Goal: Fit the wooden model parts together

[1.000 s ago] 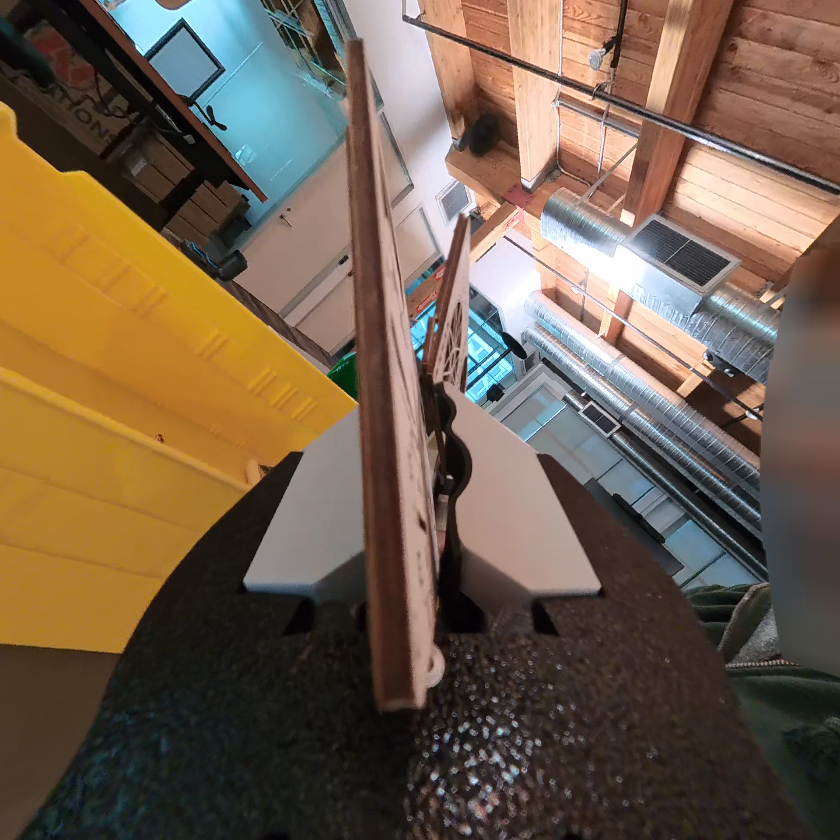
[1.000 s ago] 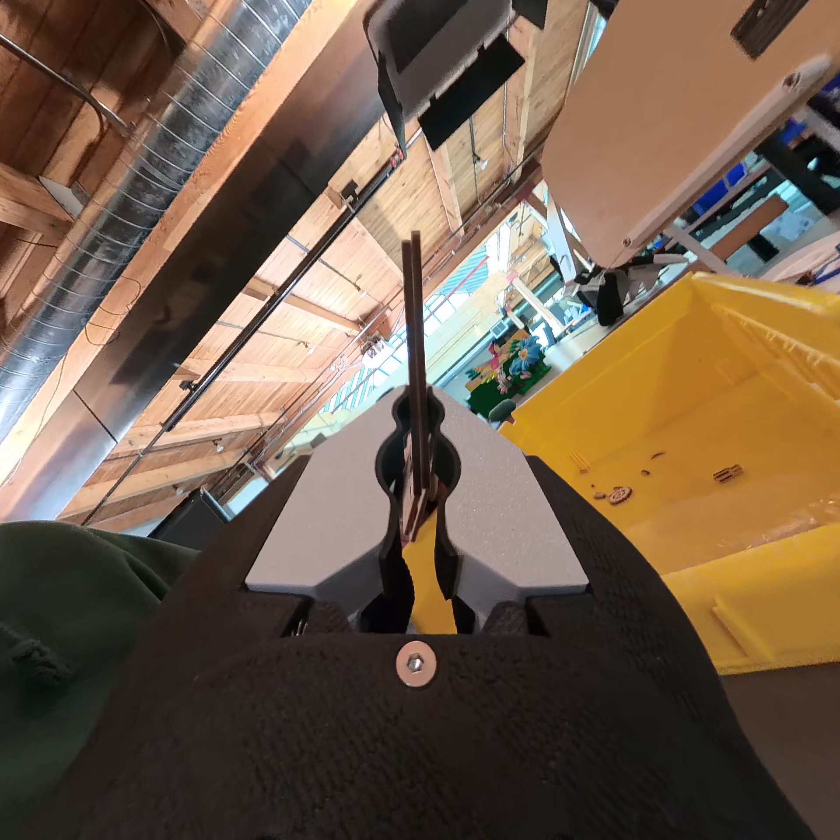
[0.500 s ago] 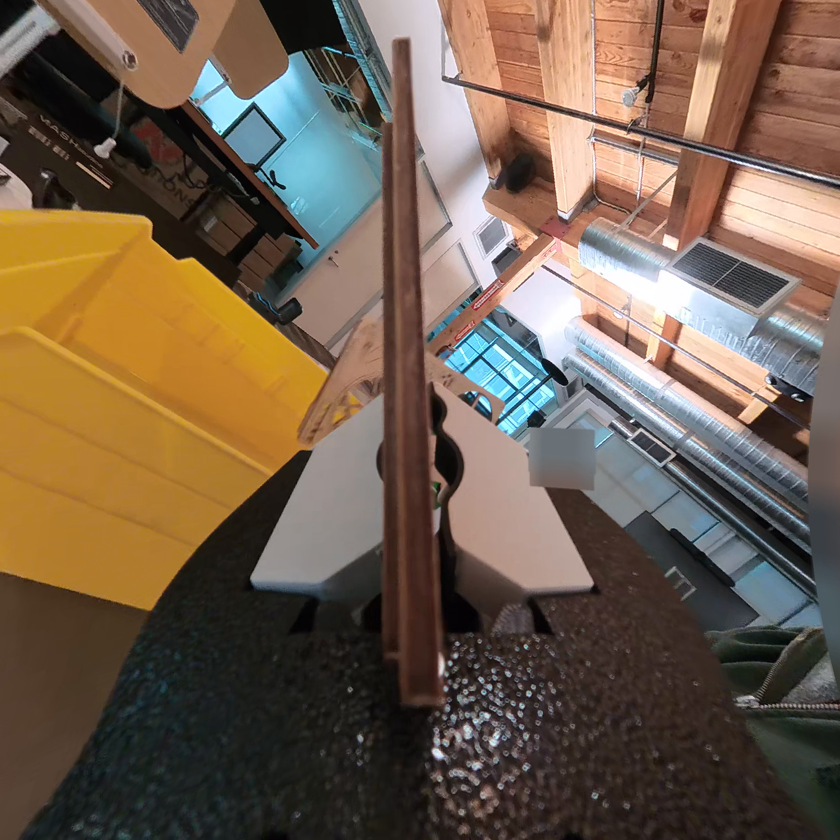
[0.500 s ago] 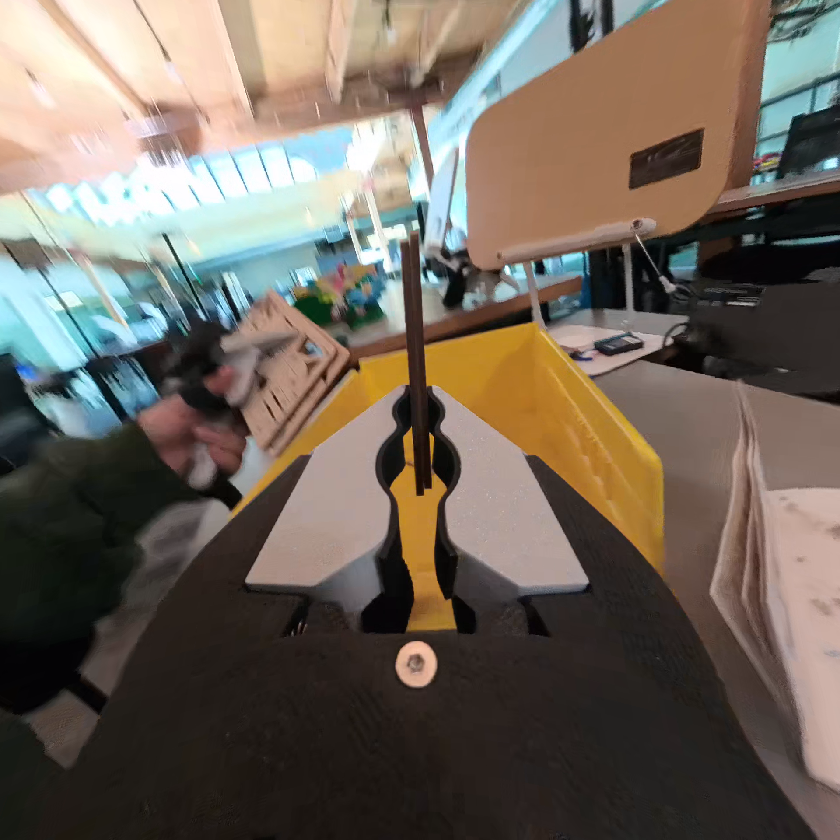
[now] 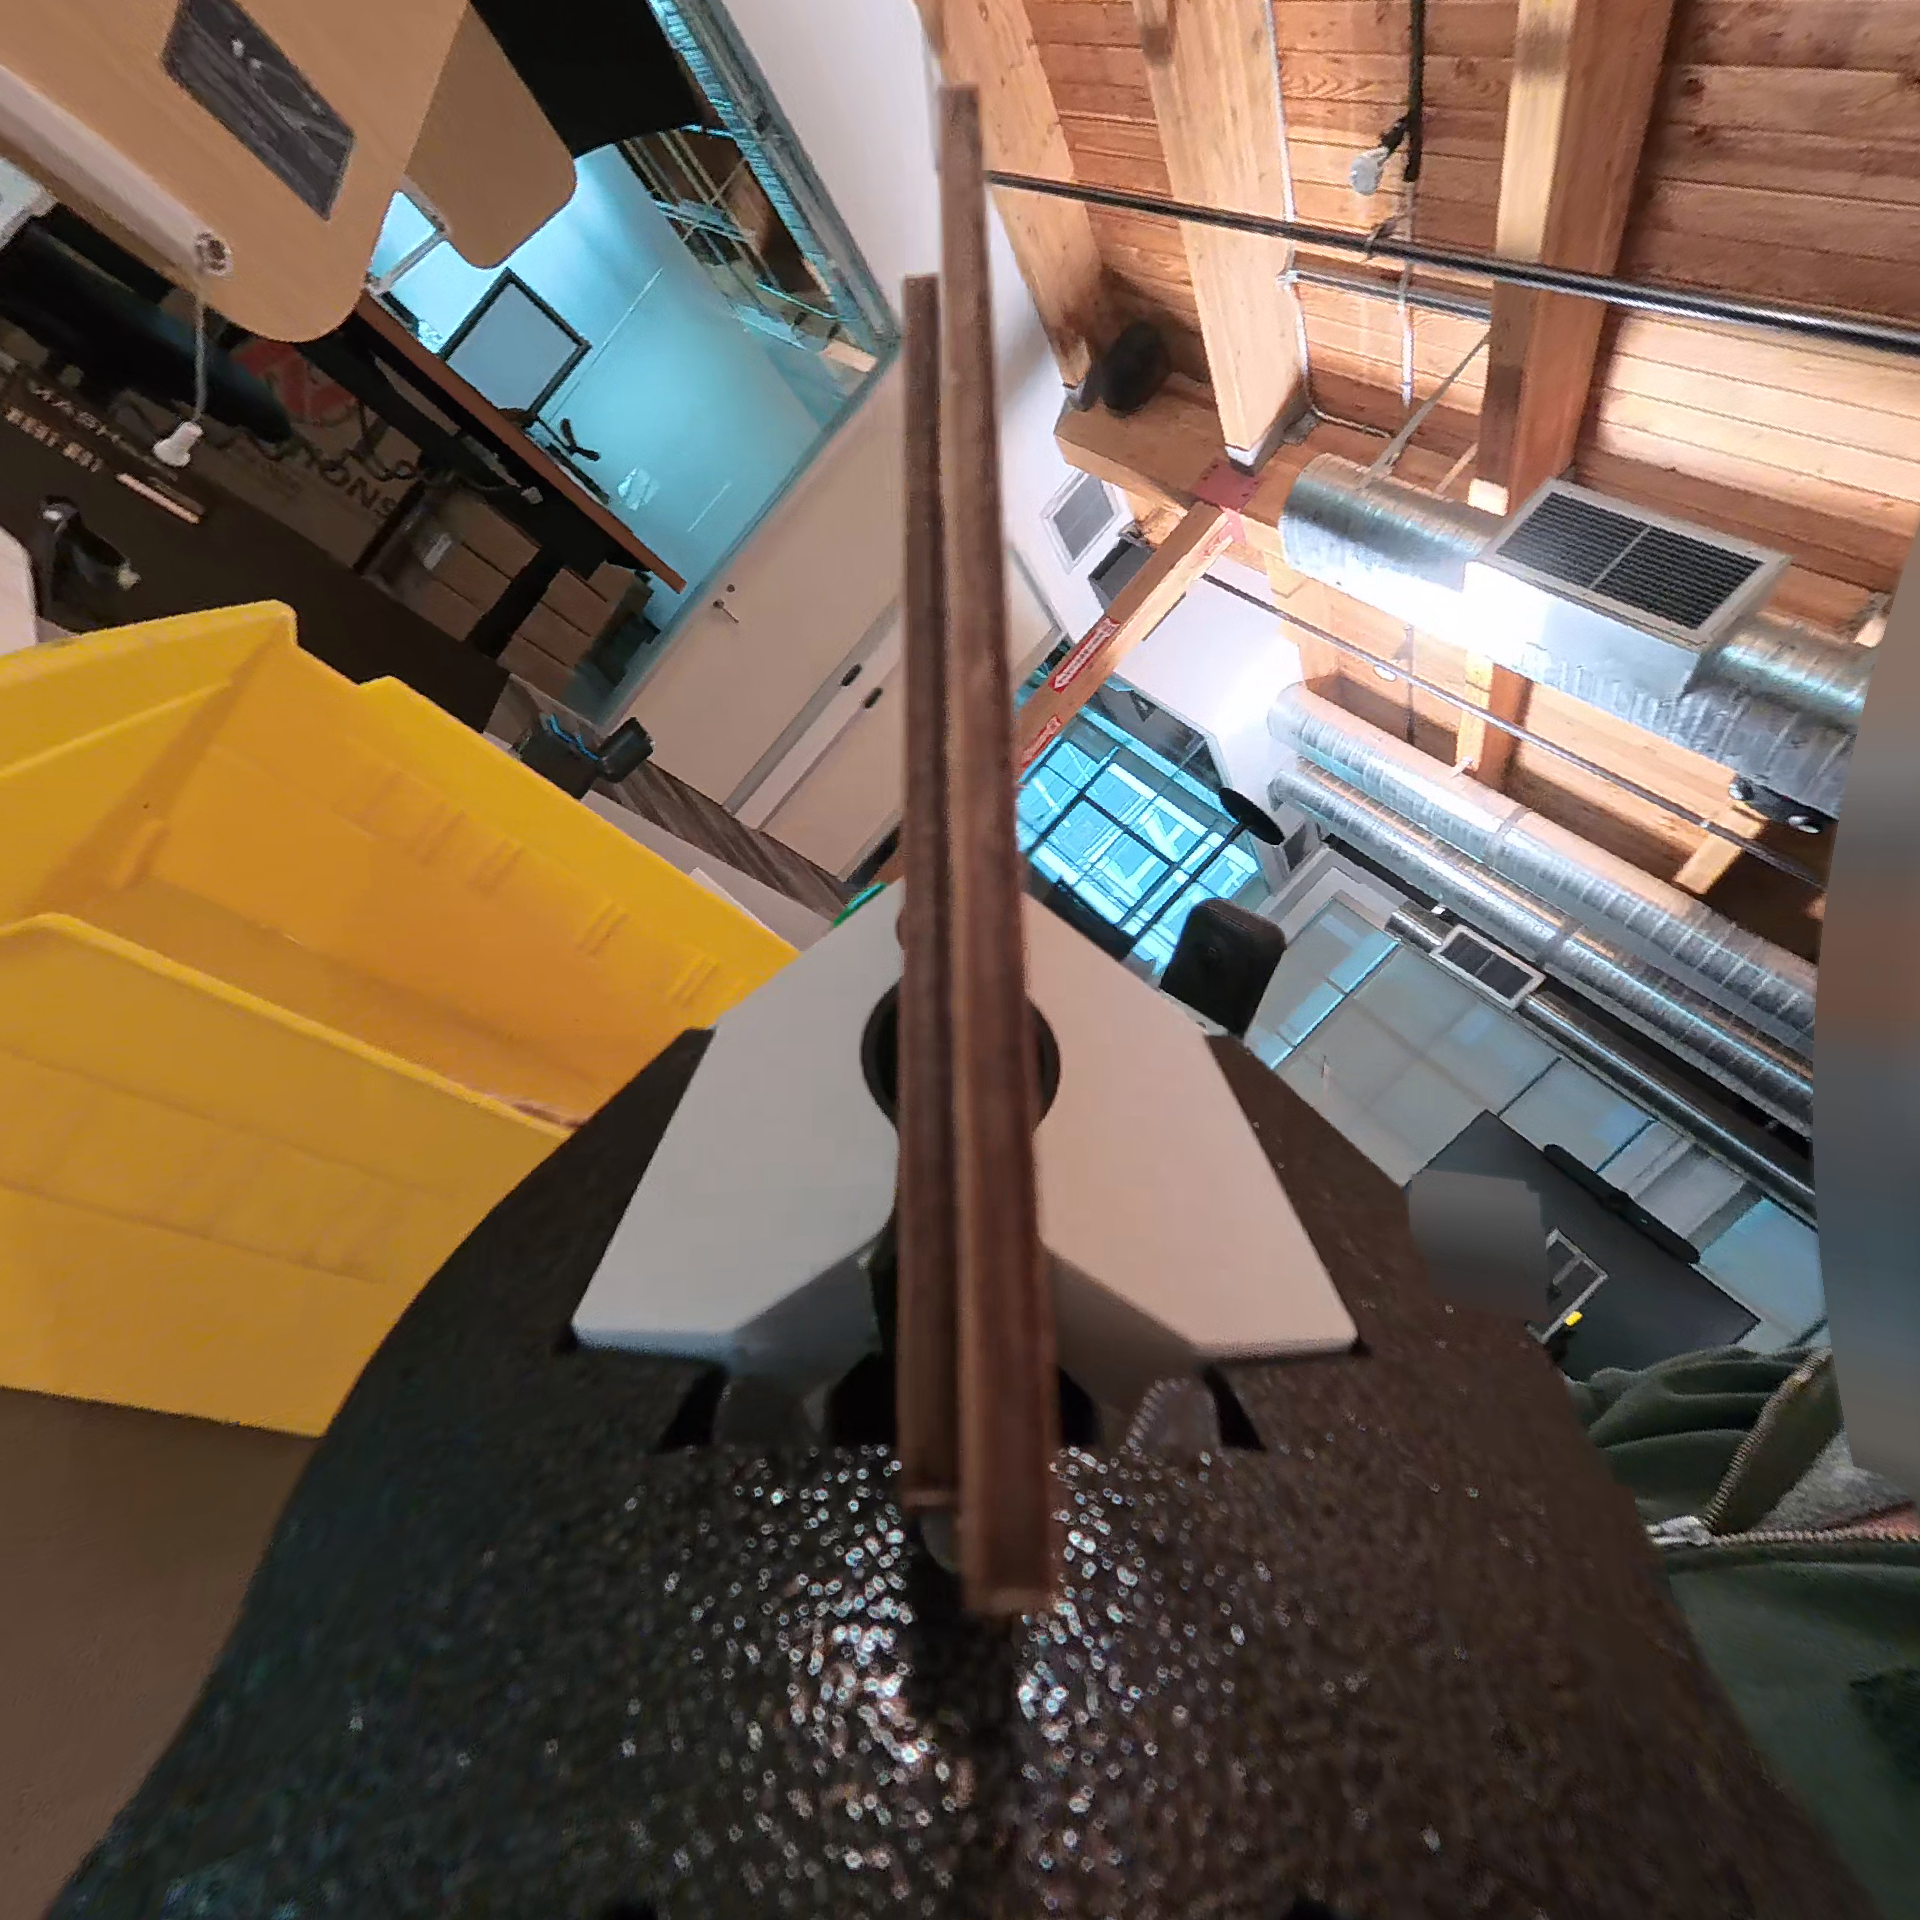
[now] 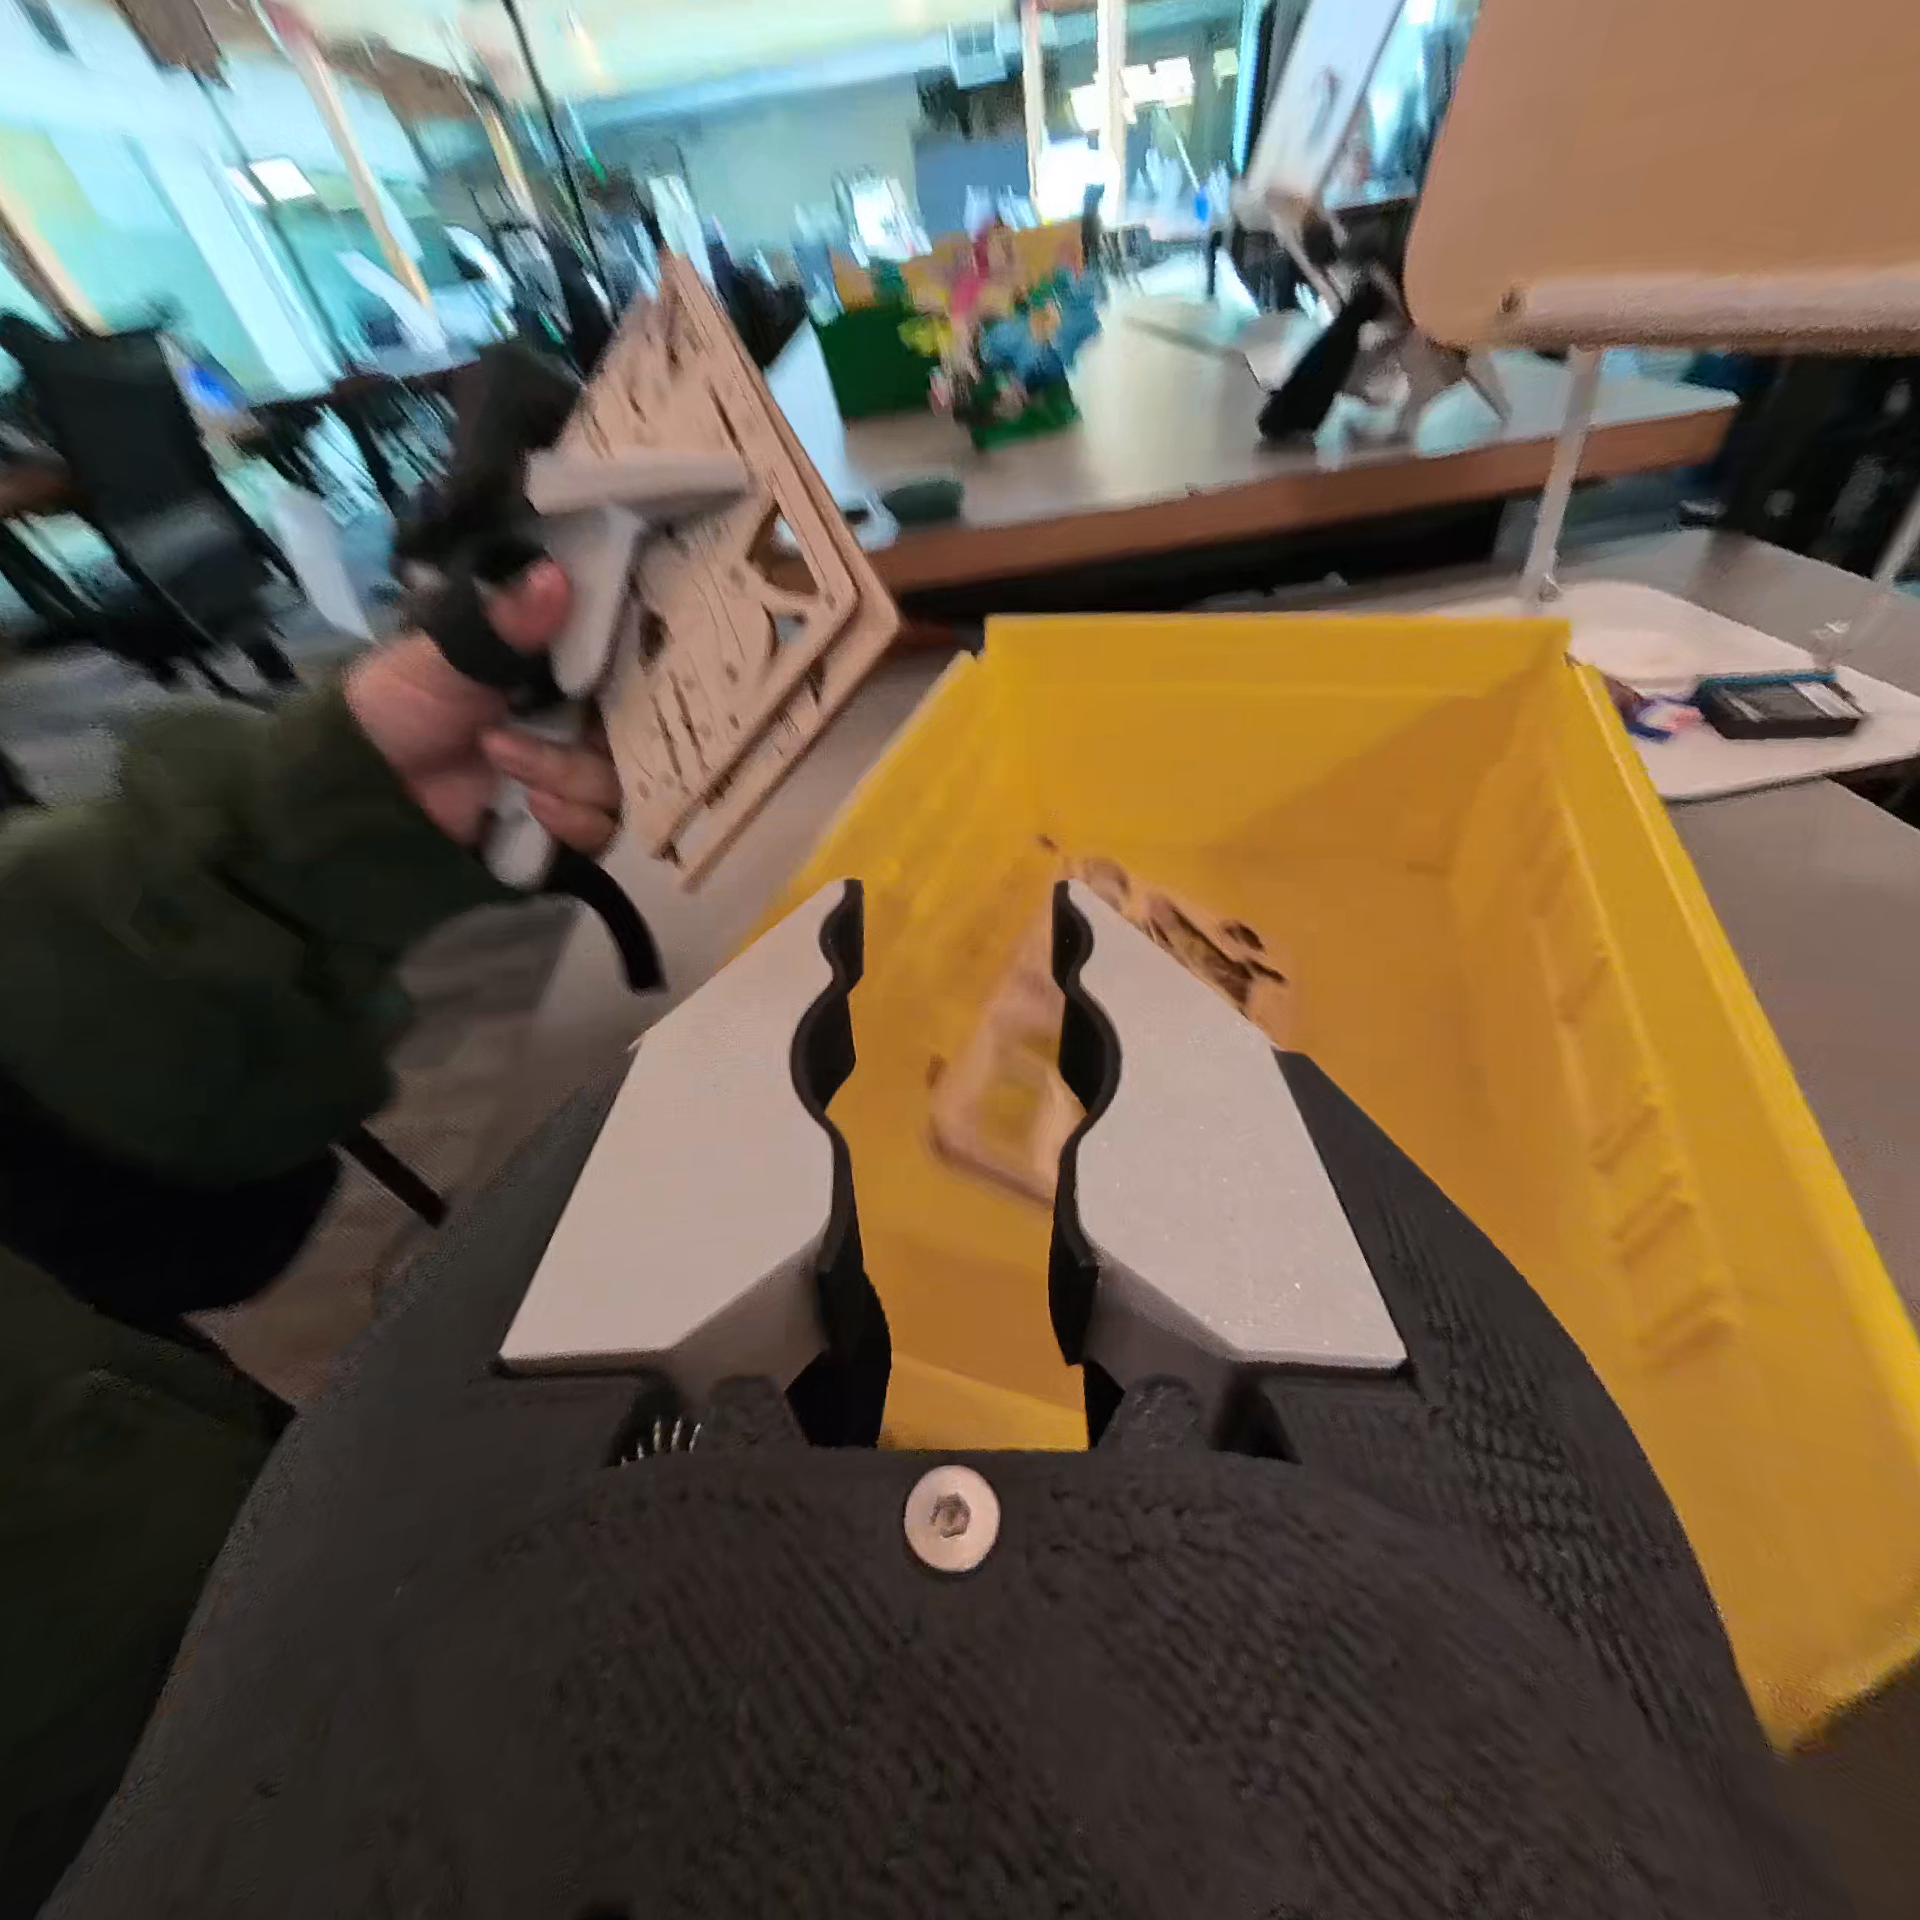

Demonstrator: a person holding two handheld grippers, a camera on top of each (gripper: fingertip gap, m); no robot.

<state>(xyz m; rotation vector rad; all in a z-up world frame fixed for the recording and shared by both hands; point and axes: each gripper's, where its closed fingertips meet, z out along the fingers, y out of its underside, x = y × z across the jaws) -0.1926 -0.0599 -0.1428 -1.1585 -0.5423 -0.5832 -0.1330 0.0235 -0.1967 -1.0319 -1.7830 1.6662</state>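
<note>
My left gripper (image 5: 961, 935) is shut on two flat wooden model sheets (image 5: 966, 727), seen edge-on and pointing up toward the ceiling. In the right wrist view the same sheets (image 6: 727, 582) show at the left as pale laser-cut panels, held up by the left gripper (image 6: 613, 499) in a person's hand. My right gripper (image 6: 956, 904) is open and empty, its fingers over the near end of a yellow bin (image 6: 1455, 935). A thin wooden piece (image 6: 1013, 1081), blurred, shows inside the bin between the fingers. Small dark wooden bits (image 6: 1195, 935) lie farther in.
The yellow bin also fills the left of the left wrist view (image 5: 260, 935). It stands on a grey table (image 6: 1818, 935). A beige panel (image 6: 1662, 156) hangs above right. A dark device (image 6: 1777, 707) lies on paper behind. The person's green sleeve (image 6: 156, 935) is at the left. My right fingertips sit around 12 cm from my left ones.
My right gripper swung down from facing the ceiling to over the bin, opened and let go of its thin wooden piece. My left gripper kept its hold and turned slightly.
</note>
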